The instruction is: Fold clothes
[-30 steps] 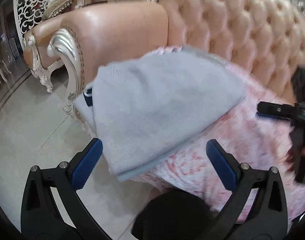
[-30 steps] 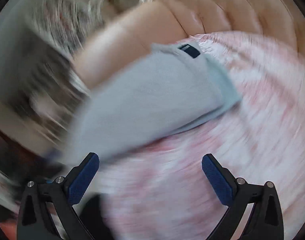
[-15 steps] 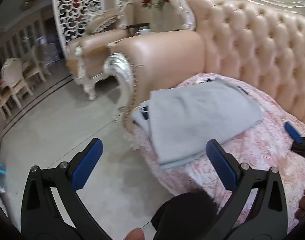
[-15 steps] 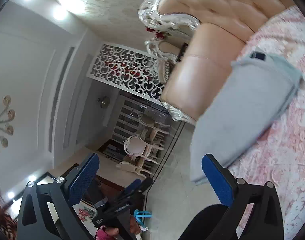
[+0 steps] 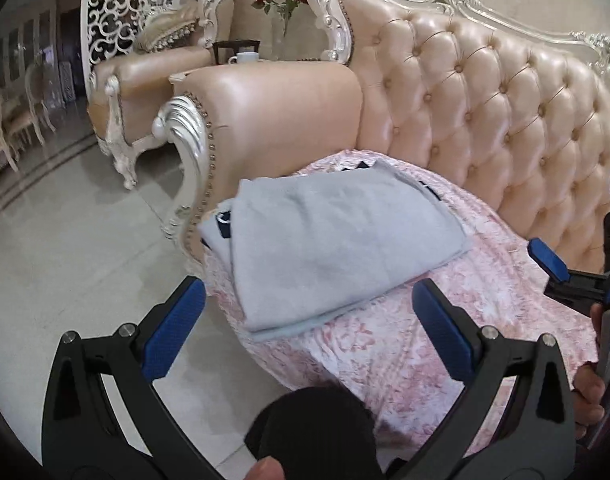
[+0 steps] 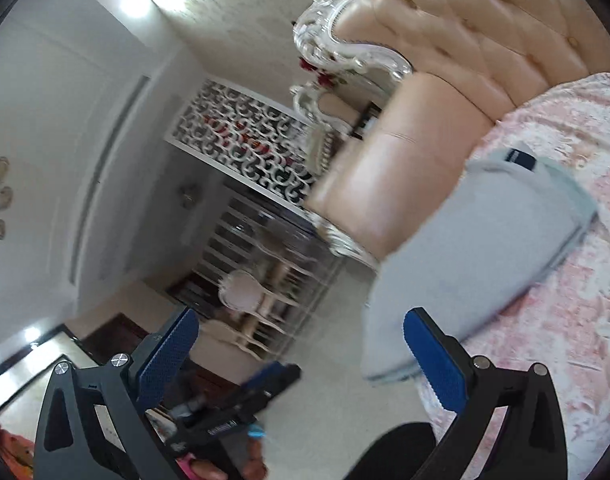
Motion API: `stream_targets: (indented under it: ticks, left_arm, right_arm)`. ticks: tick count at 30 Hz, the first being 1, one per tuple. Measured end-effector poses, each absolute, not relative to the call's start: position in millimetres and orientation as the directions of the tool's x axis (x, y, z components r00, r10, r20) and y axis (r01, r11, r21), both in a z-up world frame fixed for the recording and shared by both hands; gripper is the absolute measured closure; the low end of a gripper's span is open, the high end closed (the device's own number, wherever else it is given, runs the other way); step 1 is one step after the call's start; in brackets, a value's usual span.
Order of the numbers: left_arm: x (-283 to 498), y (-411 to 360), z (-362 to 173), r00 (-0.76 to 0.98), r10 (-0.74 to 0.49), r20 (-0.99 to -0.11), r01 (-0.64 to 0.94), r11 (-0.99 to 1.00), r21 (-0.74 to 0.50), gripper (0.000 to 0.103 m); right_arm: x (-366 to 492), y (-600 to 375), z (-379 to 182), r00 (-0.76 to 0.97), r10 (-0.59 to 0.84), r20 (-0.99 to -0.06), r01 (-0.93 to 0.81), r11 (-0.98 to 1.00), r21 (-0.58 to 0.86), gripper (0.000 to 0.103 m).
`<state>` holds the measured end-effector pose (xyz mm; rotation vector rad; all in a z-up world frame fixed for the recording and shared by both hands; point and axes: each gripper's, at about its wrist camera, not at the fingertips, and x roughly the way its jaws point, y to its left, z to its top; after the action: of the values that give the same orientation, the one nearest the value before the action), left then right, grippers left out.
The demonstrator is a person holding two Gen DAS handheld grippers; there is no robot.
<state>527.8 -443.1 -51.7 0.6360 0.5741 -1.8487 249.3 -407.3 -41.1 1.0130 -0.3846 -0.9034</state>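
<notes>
**Folded grey garment on the sofa seat, both grippers empty**

The right wrist view is tilted and motion-blurred, so detail there is poor; a dark rounded shape hides the near edge of the pink floral cover point(image 5: 405, 344). The folded grey garment point(image 5: 337, 240) lies flat at the cover's left end, just beside the sofa armrest point(image 5: 281, 116), its long axis running near-left to far-right (a dark label shows at the left fold). Its near corner overhangs the seat edge. The left gripper point(image 5: 305, 336) and right gripper point(image 6: 301, 356) hang wide open, holding nothing. Bare cover stretches right of the garment.
</notes>
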Motion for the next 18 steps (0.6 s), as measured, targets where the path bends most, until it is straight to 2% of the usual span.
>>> stream_targets:
  ticks: [3,6,8,10,13,14,16,18]
  left_arm:
    - [527,-436,-45,-0.233,-0.741,-0.63,0.959,-0.282,-0.023,0.0]
    - [528,-434,-43,-0.164,-0.762,-0.626,0.973,-0.231,0.026,0.0]
    - [528,-435,-45,-0.135,-0.758,-0.638,0.976,-0.214,0.047,0.0]
    - [527,-436,-46,-0.112,-0.753,-0.648,0.978,-0.2,0.063,0.0]
    - [526,-434,-45,-0.108,-0.755,-0.647,0.977,-0.2,0.07,0.0]
    - [526,-434,-45,-0.107,-0.755,-0.647,0.977,-0.2,0.072,0.0]
    - [526,-433,-44,-0.104,-0.756,-0.646,0.977,-0.2,0.077,0.0]
    - [527,-432,-42,-0.11,-0.752,-0.65,0.978,-0.197,0.063,0.0]
  right_arm:
    - [248,-399,-45,0.559,-0.811,-0.174,0.526,0.184,0.831,0.0]
    - [256,-394,-33,0.404,-0.852,-0.333,0.728,0.079,0.681,0.0]
    - [274,-397,-25,0.204,-0.842,-0.499,0.895,-0.046,0.443,0.0]
    - [290,-404,-22,0.031,-0.808,-0.588,0.963,-0.133,0.234,0.0]
    - [321,-408,-25,-0.142,-0.749,-0.648,0.987,-0.16,-0.032,0.0]
    - [330,-411,-27,-0.165,-0.739,-0.654,0.985,-0.154,-0.075,0.0]
    - [343,-413,-29,-0.188,-0.724,-0.663,0.982,-0.142,-0.123,0.0]
    - [348,-421,-28,-0.177,-0.715,-0.677,0.984,-0.144,-0.105,0.0]
